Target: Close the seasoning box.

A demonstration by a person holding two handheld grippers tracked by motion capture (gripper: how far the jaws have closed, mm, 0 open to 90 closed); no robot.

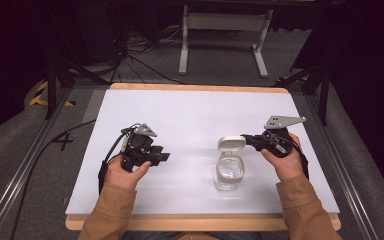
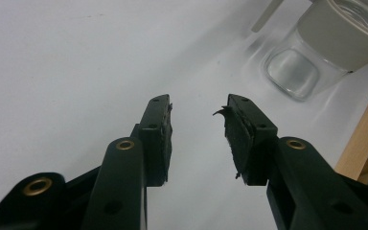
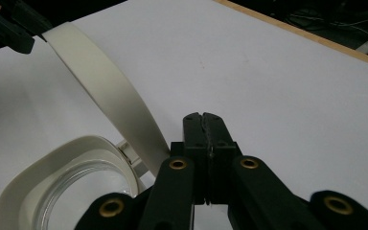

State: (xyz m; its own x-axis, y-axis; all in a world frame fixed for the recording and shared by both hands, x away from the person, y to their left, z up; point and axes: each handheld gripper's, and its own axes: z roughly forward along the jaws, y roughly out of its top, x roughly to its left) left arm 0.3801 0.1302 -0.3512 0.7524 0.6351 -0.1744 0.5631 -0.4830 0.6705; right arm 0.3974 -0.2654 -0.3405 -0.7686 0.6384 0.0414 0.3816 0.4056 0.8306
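A clear glass jar (image 1: 229,172) with a cream collar stands on the white table (image 1: 180,110), right of centre near the front. Its hinged cream lid (image 1: 231,144) is swung up and open behind it. My right gripper (image 1: 245,138) is shut, its tip against the lid's right side; in the right gripper view the jaws (image 3: 205,117) are pressed together with nothing between them, and the lid (image 3: 100,81) runs past their left, above the jar's collar (image 3: 38,177). My left gripper (image 1: 162,157) is open and empty, left of the jar. Its pads (image 2: 159,129) point toward the jar (image 2: 311,52).
The table has a wooden rim (image 1: 200,88) and metal rails along both sides. A white frame stand (image 1: 225,30) and cables lie on the floor beyond the far edge. A black cable (image 1: 45,150) trails off the left side.
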